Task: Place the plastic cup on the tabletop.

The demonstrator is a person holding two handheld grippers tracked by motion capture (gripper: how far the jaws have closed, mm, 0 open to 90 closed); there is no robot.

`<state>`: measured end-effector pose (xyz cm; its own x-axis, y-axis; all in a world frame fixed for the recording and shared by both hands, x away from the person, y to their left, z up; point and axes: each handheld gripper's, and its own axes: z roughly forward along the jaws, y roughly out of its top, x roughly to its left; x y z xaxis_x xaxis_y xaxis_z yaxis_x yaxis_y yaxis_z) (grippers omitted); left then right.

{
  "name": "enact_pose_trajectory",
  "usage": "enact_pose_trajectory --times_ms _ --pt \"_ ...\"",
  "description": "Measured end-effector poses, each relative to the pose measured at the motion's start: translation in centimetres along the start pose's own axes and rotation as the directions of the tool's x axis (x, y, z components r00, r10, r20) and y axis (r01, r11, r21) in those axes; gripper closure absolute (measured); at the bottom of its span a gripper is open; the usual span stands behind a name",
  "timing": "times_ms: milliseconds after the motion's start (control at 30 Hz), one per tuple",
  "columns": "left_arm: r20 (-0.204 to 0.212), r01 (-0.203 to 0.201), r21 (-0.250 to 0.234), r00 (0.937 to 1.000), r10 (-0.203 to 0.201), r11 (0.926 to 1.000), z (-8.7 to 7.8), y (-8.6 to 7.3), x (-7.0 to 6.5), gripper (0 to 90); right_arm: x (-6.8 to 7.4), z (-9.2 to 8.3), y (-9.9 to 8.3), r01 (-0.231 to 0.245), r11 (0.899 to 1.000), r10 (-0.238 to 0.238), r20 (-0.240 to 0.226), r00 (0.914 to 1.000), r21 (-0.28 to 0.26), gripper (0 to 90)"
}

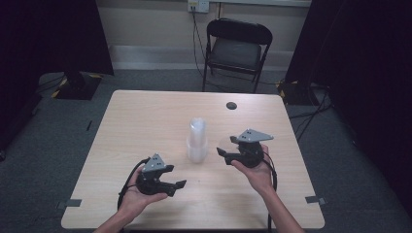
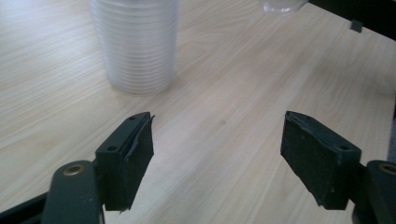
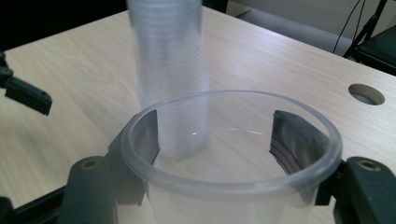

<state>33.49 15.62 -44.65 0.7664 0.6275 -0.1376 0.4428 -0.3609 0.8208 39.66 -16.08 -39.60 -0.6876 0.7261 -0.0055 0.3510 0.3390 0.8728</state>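
Pale wood table [image 1: 145, 126], folding chair [image 1: 236, 48] beyond. Stack of clear cups [image 1: 197, 141] upright mid-table. Right gripper [image 1: 224, 154], just right of stack, jaws clamped on the outside of a single clear cup [image 3: 229, 158]. Left gripper [image 2: 217, 163] near table's front, jaws wide apart, nothing between them.

cup stack [image 1: 197, 141]: clear, ribbed | table [image 1: 145, 126]: pale wood grain | jaws: black
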Motion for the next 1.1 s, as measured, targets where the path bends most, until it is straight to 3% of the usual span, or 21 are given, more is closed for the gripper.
enact_pose_trajectory --times_ms 100,400,433,533,1100 --pt "-0.026 0.019 0.002 0.9995 -0.019 0.9998 0.0 -0.6 0.3 19.4 -1.1 0.4 0.4 -0.036 0.999 0.036 0.013 0.9993 -0.016 32.4" --pt "-0.044 0.025 0.04 0.9988 -0.023 0.9989 -0.1 -1.5 0.7 16.7 -2.2 1.5 0.7 -0.058 0.998 0.059 0.041 0.9974 -0.03 32.1" --pt "-0.055 0.046 0.039 0.9975 -0.044 0.9982 -0.1 -1.6 0.9 15.9 -2.7 1.9 0.6 -0.071 0.997 0.072 0.049 0.9962 -0.032 32.1" --pt "-0.063 0.051 0.045 0.9968 -0.048 0.9977 -0.2 -1.7 1.2 16.1 -3.1 2.4 0.5 -0.084 0.996 0.086 0.059 0.9945 -0.025 32.1" --pt "-0.049 0.085 0.025 0.9953 -0.084 0.996 -0.5 -2.2 2.1 15.9 -5.5 5.0 1.5 -0.12 0.993 0.122 0.12 0.9853 -0.021 31.3"
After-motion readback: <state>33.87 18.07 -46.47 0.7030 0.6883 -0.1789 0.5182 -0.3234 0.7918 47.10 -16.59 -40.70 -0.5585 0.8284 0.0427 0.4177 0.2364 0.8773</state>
